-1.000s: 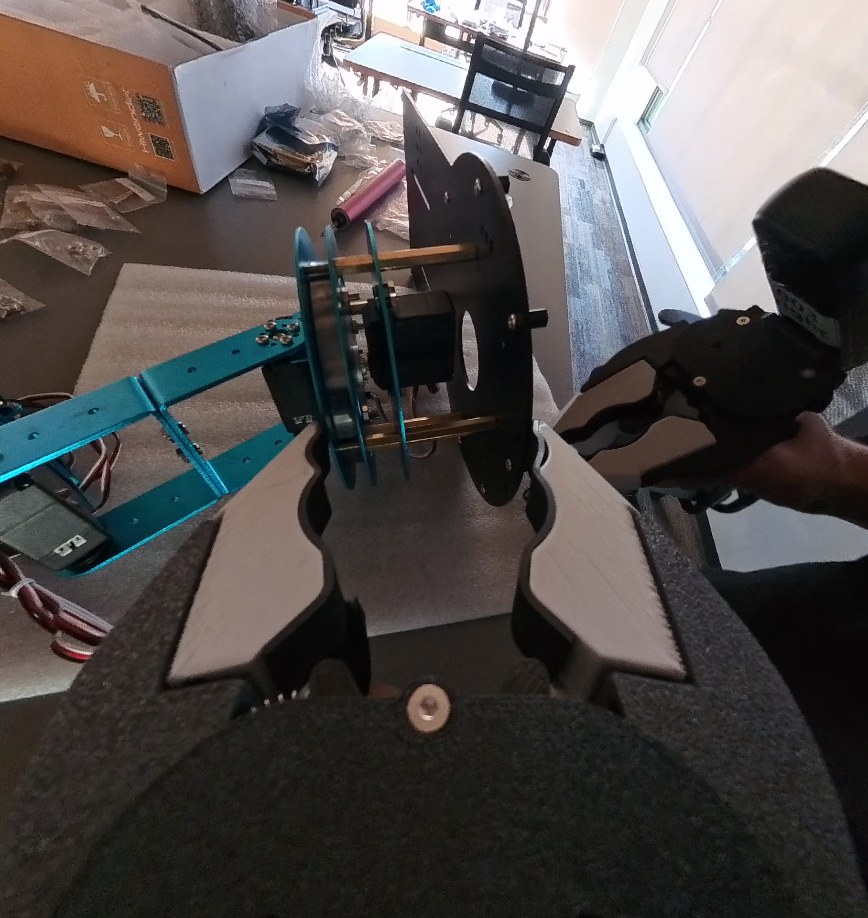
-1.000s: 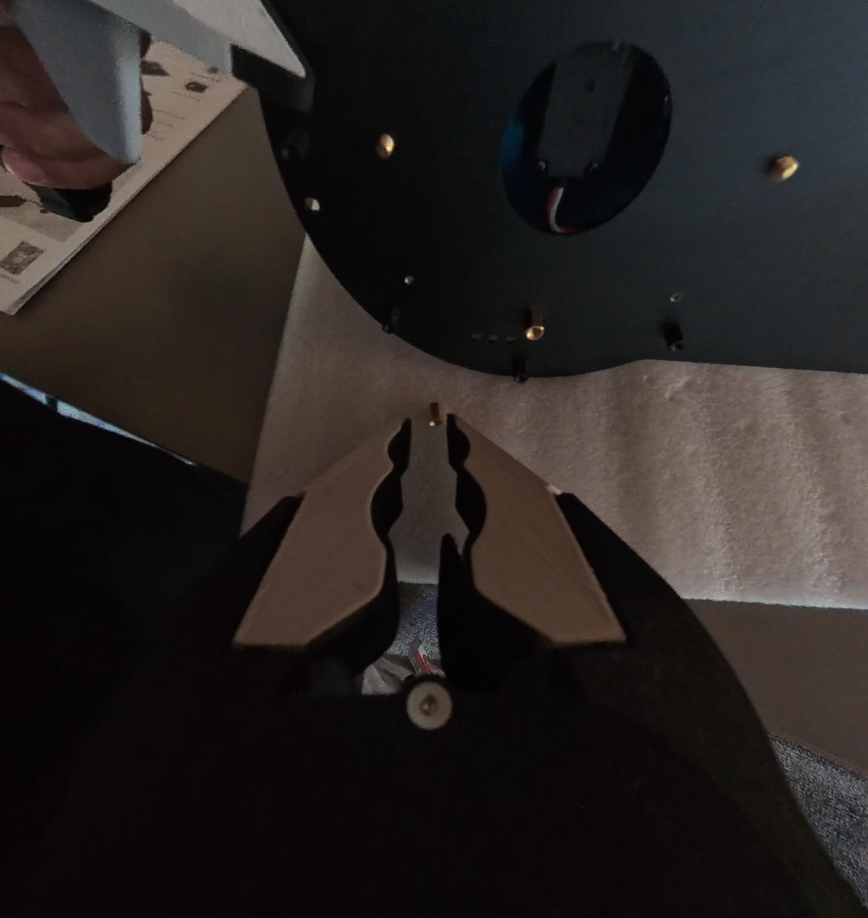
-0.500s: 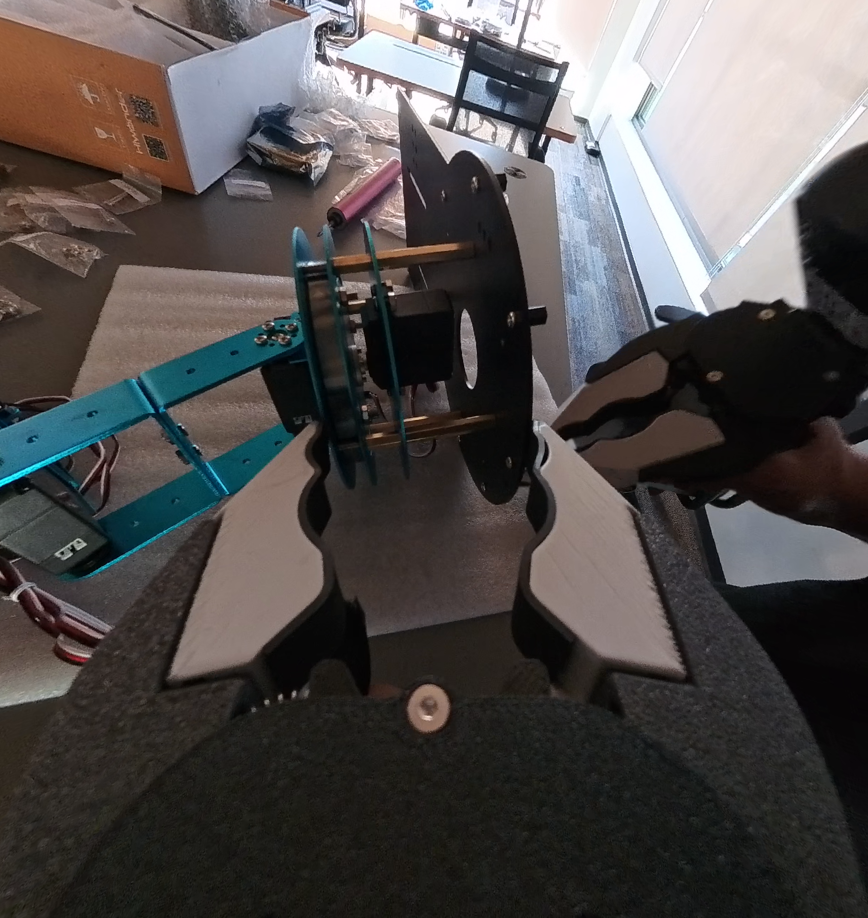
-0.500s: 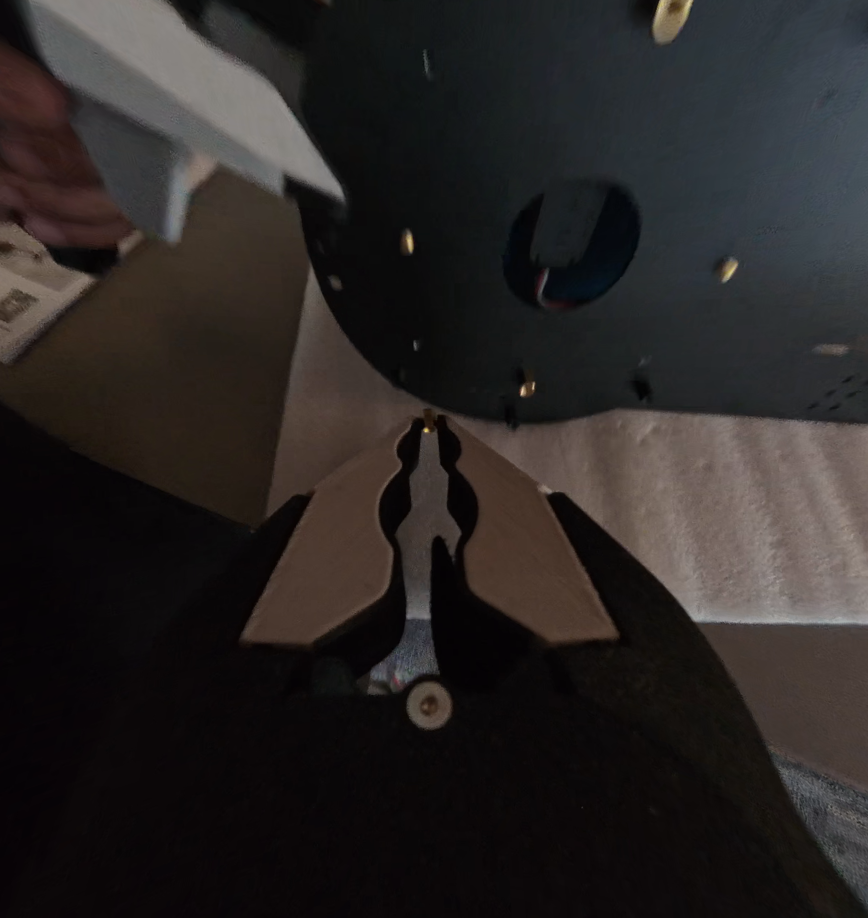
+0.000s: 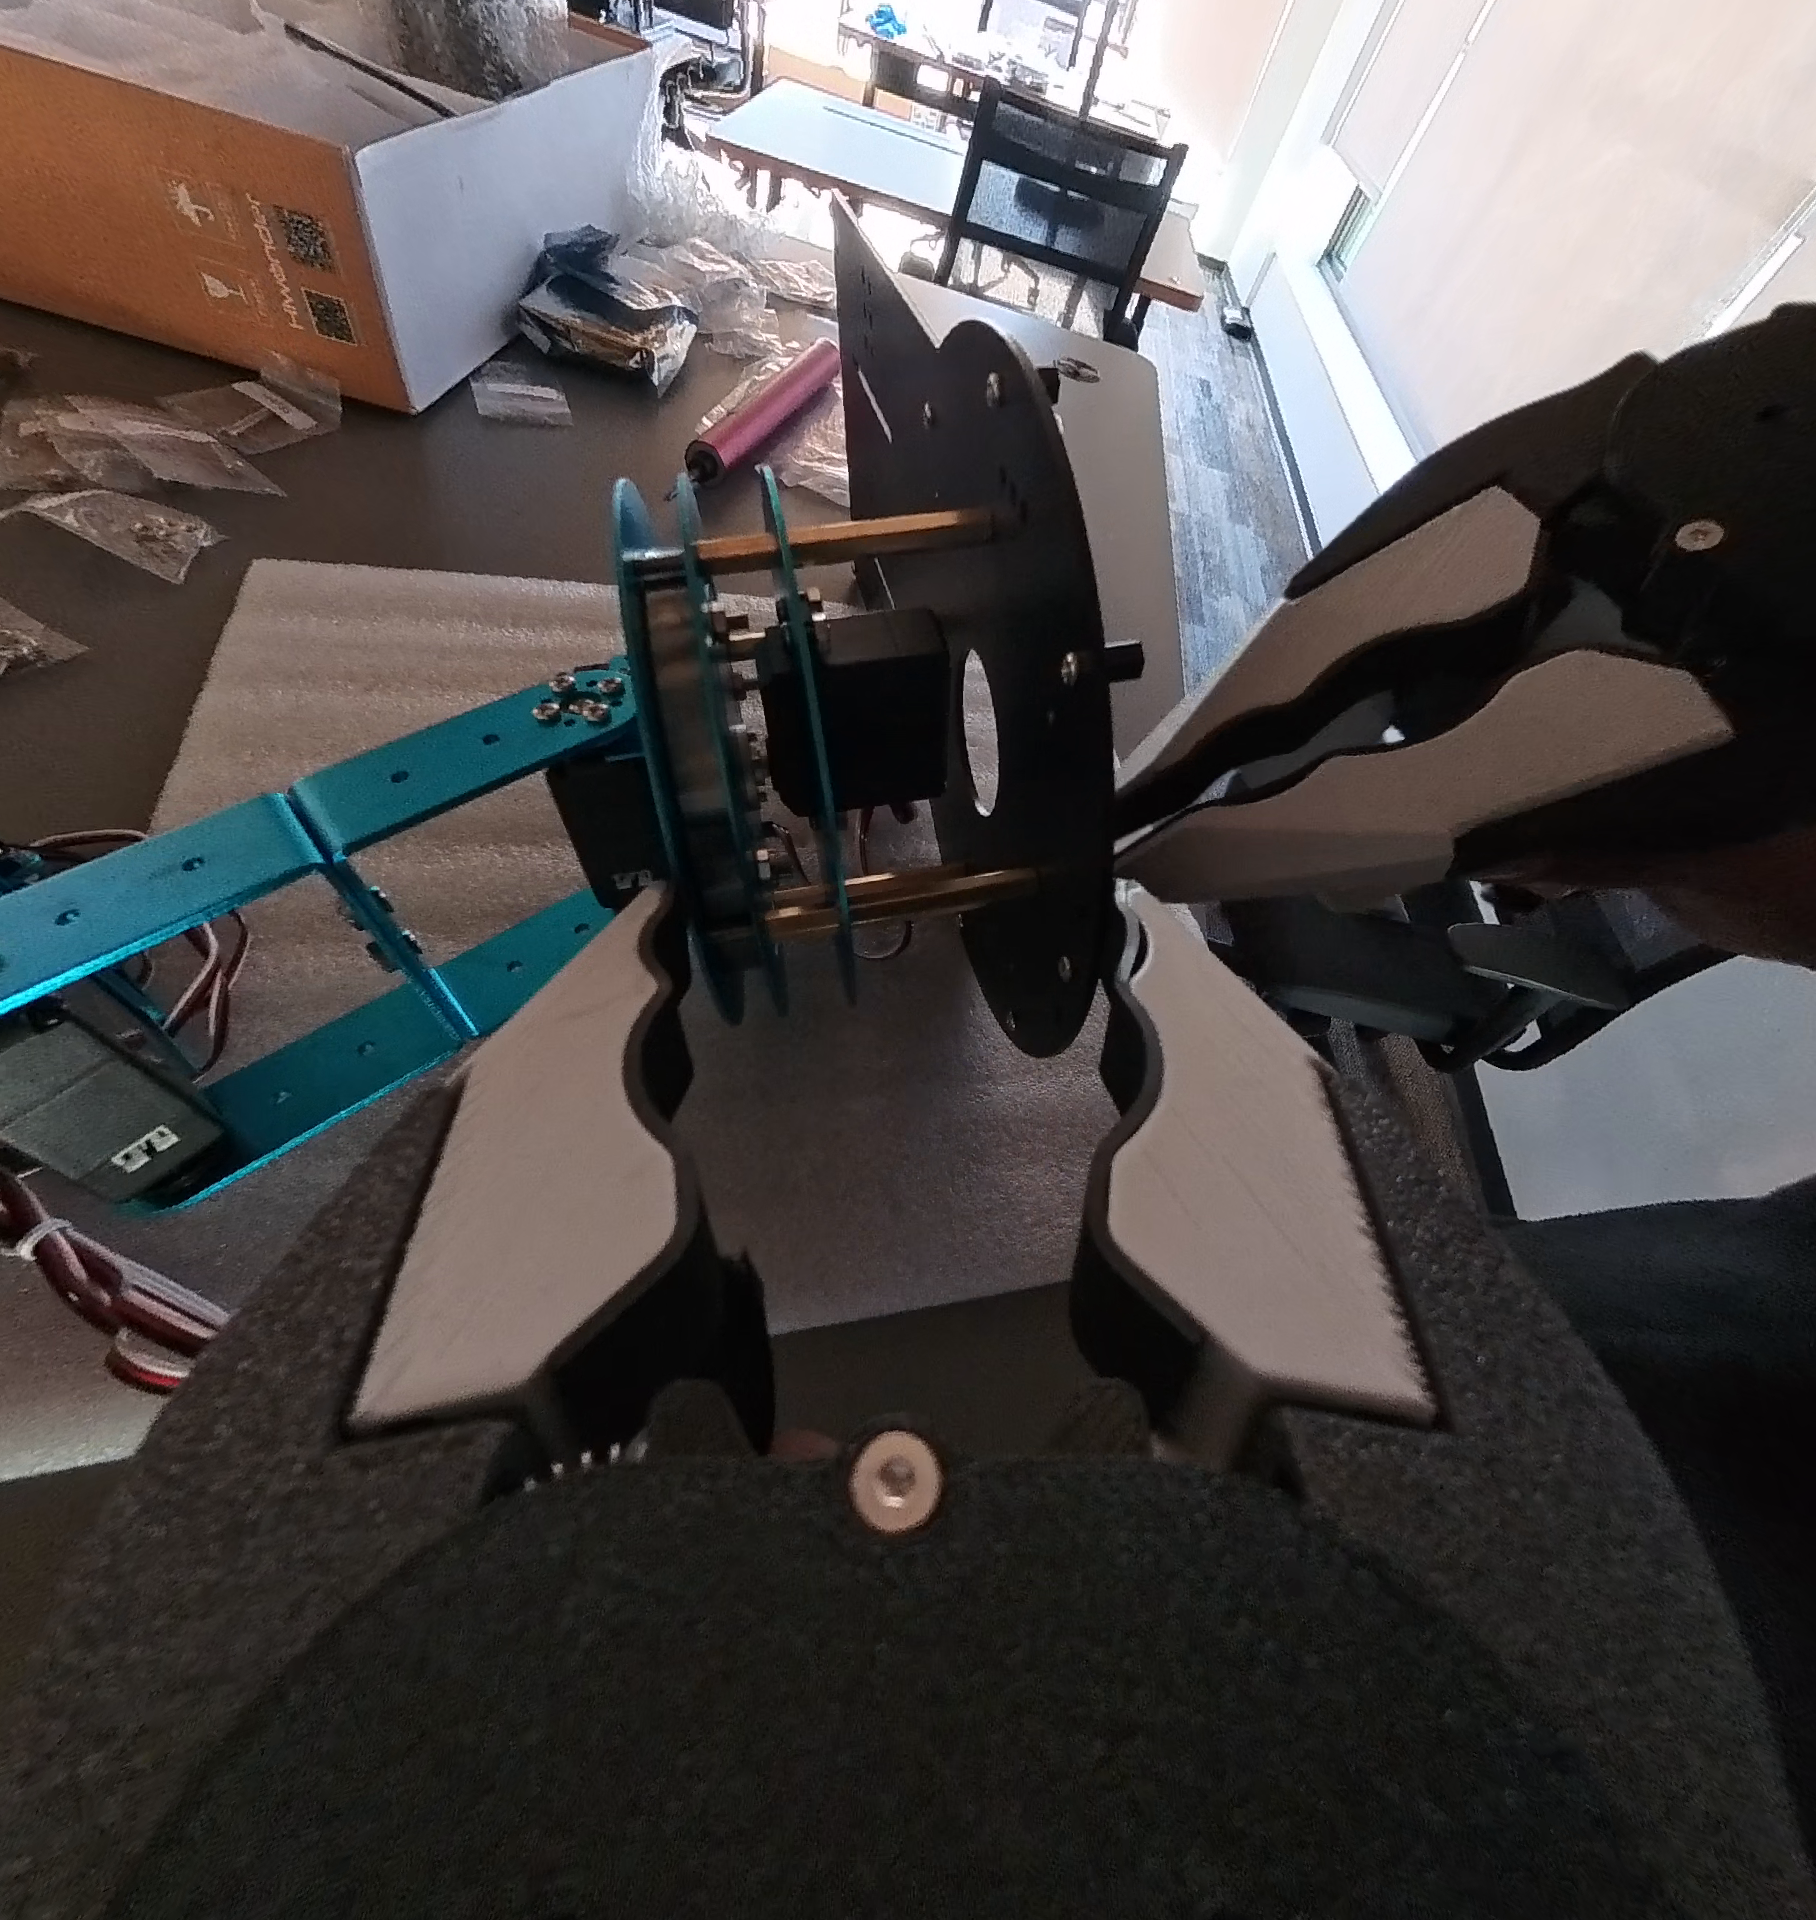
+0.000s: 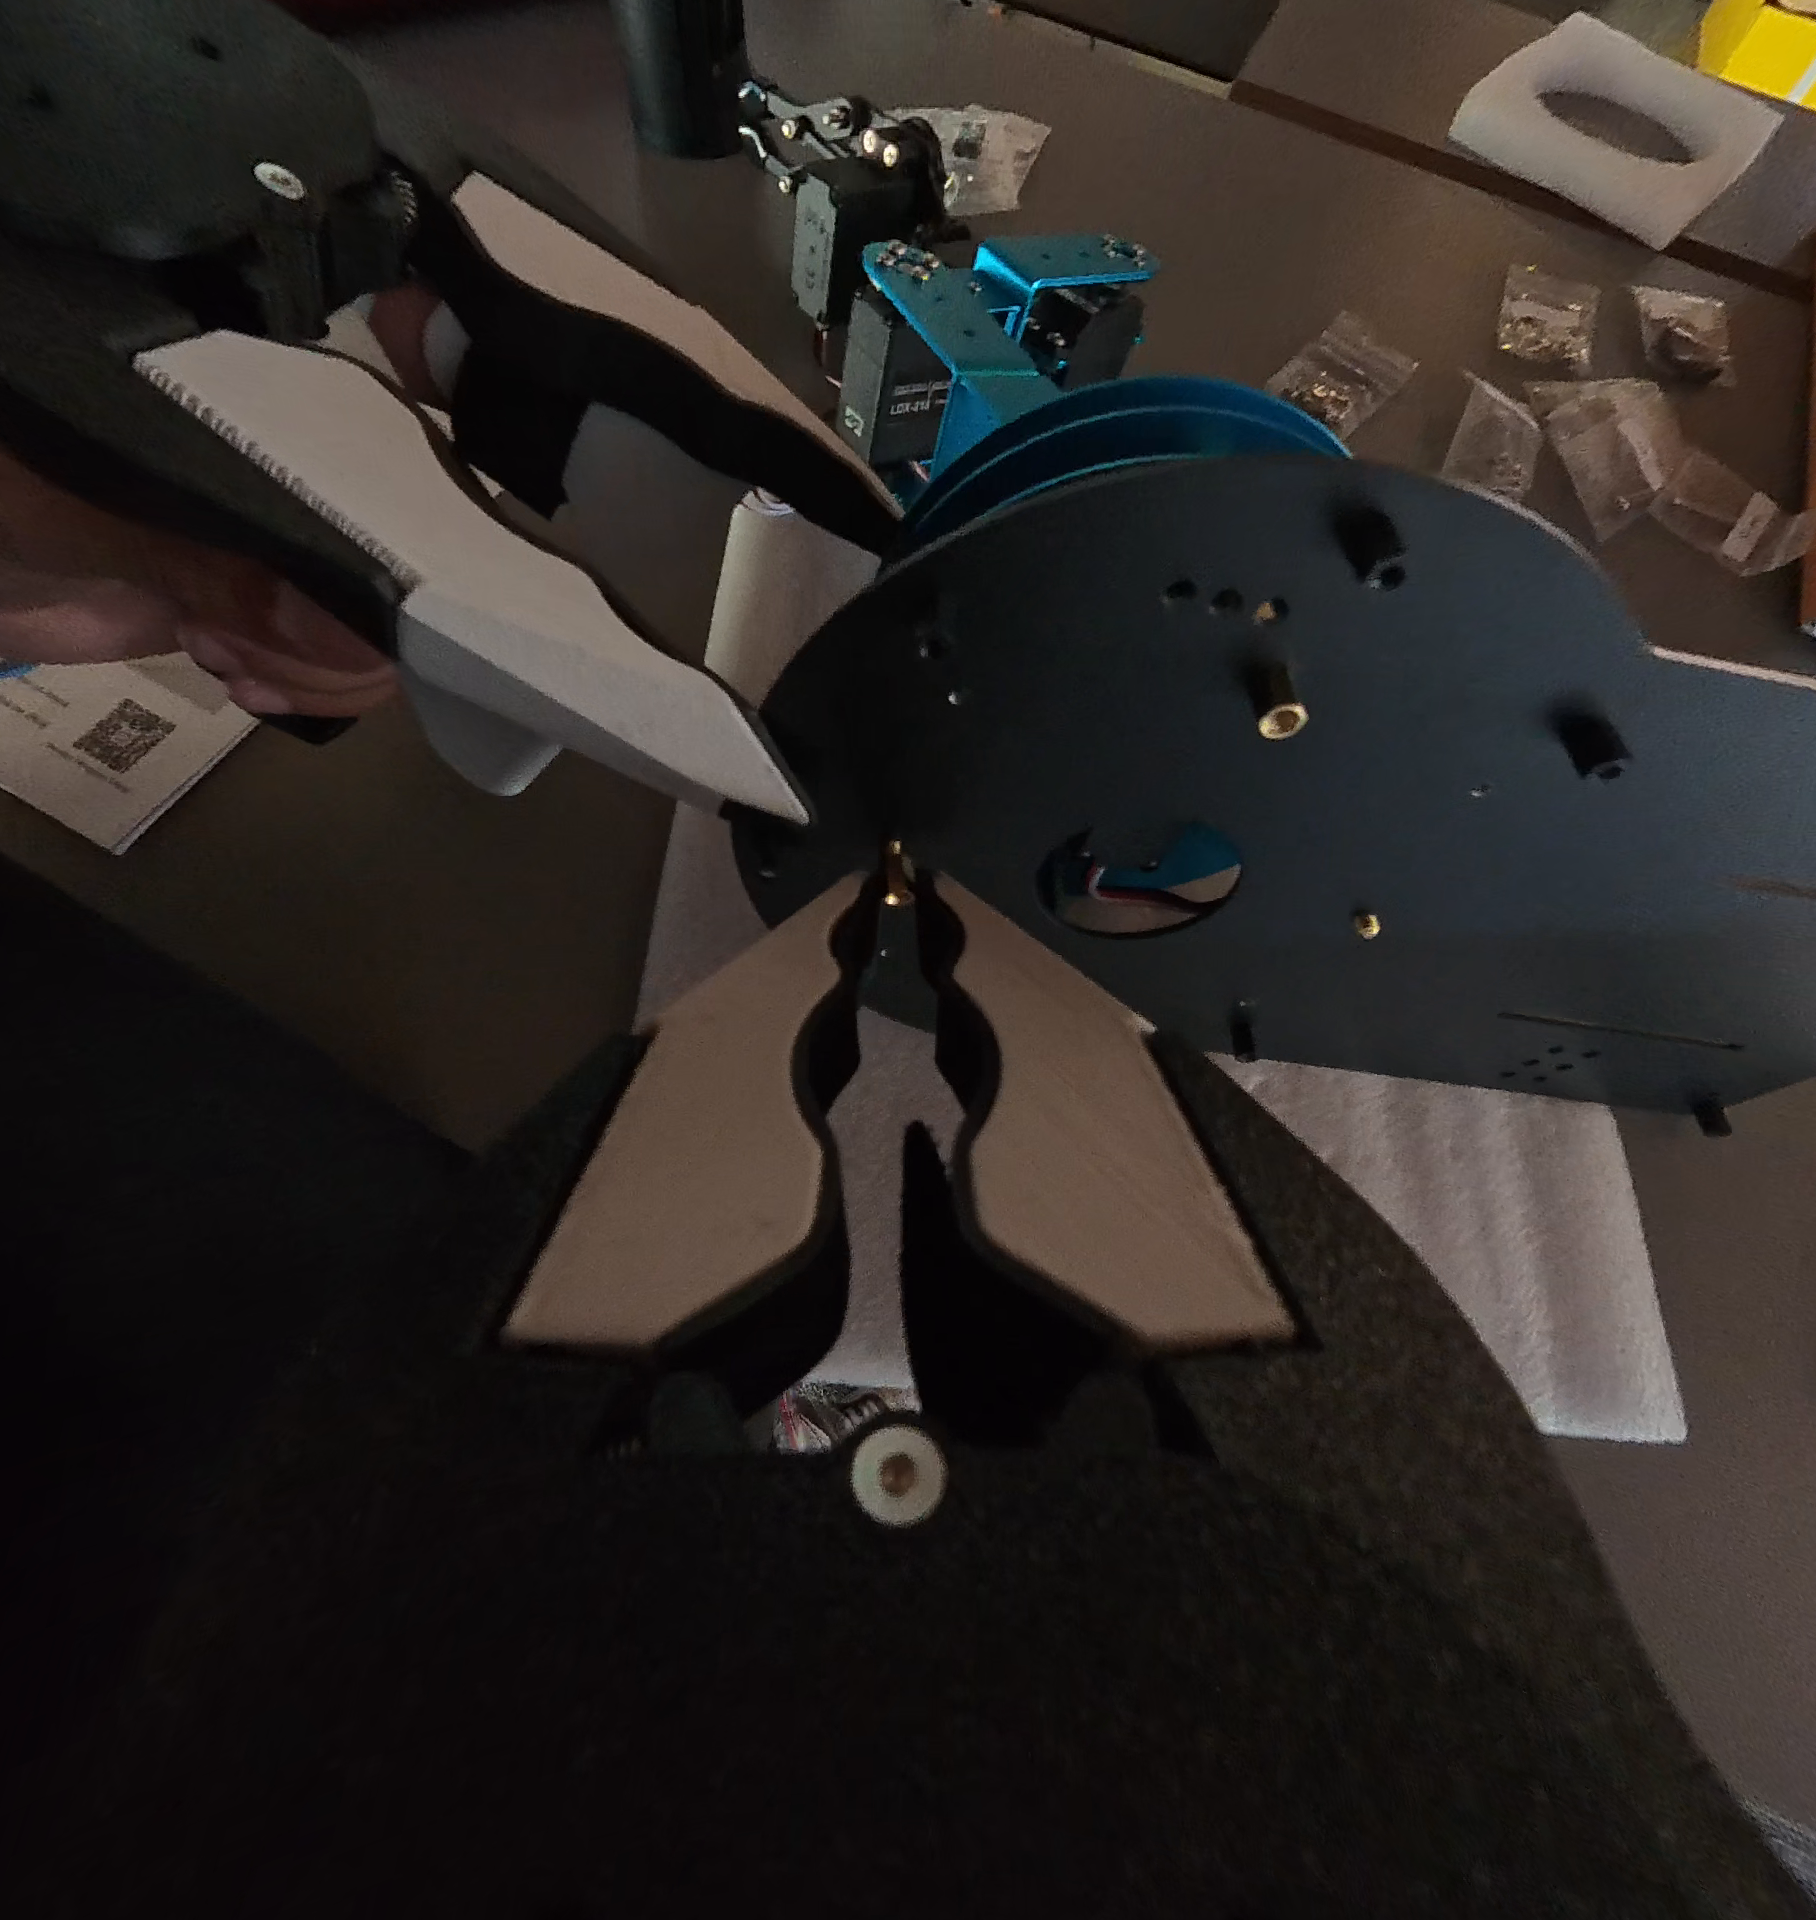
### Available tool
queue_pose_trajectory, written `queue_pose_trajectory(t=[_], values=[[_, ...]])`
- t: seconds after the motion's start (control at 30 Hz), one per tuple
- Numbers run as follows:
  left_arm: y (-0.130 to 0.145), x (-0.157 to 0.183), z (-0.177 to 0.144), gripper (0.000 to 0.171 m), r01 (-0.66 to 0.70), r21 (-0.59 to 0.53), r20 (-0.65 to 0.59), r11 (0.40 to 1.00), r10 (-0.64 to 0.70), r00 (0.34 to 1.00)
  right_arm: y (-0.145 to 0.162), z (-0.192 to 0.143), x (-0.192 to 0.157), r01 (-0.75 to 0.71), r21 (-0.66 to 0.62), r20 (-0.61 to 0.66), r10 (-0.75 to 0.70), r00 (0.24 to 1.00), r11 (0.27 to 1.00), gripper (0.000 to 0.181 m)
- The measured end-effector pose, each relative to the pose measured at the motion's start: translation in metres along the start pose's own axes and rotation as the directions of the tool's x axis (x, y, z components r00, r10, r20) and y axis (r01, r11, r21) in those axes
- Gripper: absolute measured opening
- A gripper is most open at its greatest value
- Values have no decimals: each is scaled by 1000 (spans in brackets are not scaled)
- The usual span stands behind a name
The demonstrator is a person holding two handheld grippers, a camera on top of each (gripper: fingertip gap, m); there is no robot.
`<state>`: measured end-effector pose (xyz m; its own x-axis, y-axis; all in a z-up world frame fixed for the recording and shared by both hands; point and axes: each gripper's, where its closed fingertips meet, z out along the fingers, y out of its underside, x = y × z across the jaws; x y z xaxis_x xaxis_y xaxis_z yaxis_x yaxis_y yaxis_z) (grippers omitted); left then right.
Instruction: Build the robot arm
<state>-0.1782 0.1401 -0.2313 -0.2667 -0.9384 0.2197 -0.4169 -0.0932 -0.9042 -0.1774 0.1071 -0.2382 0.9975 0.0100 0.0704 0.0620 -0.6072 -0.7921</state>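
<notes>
1. The left tongs [image 5: 893, 914] stand wide apart, straddling the base of a small robot-arm kit: one tip sits against the blue round plates [image 5: 712, 748], the other against the edge of the black base plate [image 5: 997, 665]. Whether they truly press on it or only bracket it I cannot tell.
2. The black base plate stands on edge over a white foam sheet [image 5: 384, 665] on the dark table [image 5: 530, 468], joined to the blue plates by brass standoffs [image 5: 862, 535], with a black servo [image 5: 852, 707] between them.
3. The right tongs [image 6: 896, 894] are nearly closed, pinching a small brass standoff [image 6: 893, 878] whose end meets the face of the black base plate [image 6: 1299, 831].
4. The blue arm frame [image 5: 260, 862] stretches away leftward along the foam, with red-and-white wires [image 5: 83, 1278] trailing from it.
5. Beyond lie an open orange cardboard box [image 5: 156, 177], clear parts bags [image 5: 114, 447] and a purple cylinder [image 5: 764, 416].
</notes>
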Motion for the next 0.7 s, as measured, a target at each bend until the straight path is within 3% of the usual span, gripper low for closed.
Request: queue_pose_trajectory(t=[0.17,0.33,0.43,0.7], values=[[0,0,0,79,1,1,0,1000,-1,1000,1,2,-1,14,-17,-1,-14,1000,1000,6],[0,0,0,79,-6,-1,1,1000,6,1000,-12,-4,-5,-57,-32,44,59,997,998,5],[0,0,0,79,-5,3,0,1000,5,1000,-5,0,-4,-82,-121,63,90,994,989,5],[0,0,0,79,-3,9,0,1000,3,1000,-2,-3,-1,-84,-91,34,87,996,992,5]])
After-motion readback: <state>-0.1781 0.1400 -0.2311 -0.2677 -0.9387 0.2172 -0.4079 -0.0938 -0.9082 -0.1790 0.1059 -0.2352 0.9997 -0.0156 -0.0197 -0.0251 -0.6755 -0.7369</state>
